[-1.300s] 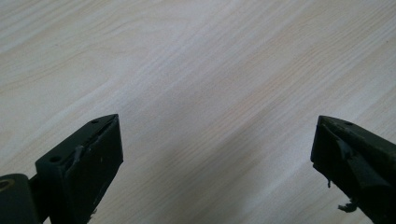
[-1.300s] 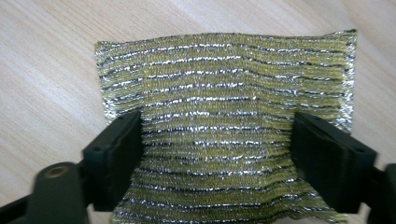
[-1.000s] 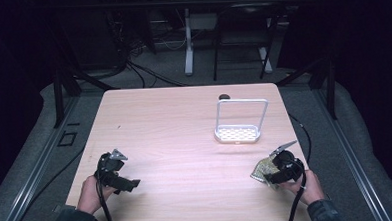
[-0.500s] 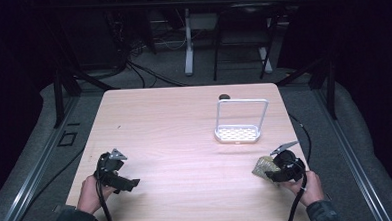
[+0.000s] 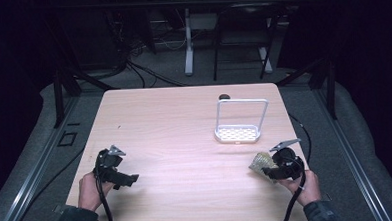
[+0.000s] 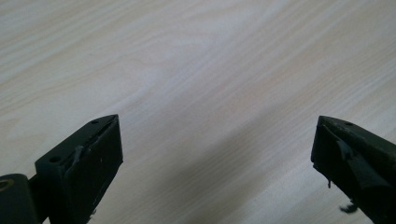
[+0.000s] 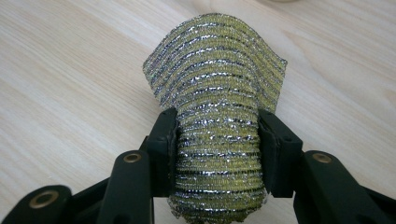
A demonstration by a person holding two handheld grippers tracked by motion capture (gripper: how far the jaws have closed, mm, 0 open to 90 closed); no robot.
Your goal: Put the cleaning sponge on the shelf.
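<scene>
Squeezing in over the last moment, the right gripper (image 7: 217,140) has just closed its jaws on the scrubbing sponge (image 7: 219,102), which now bulges between the pads near the table's (image 5: 184,121) right front edge. Its hand (image 5: 303,186) lies low, pointing leftward. The left gripper (image 6: 215,154) rests wide apart, holding nothing, unmoved.

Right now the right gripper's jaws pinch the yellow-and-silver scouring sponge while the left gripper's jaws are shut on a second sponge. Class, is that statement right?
Not quite. The right gripper does pinch the scouring sponge, but the left gripper holds nothing: the left gripper view shows its jaws standing wide apart over the bare wooden table, with no second sponge between them.
</scene>
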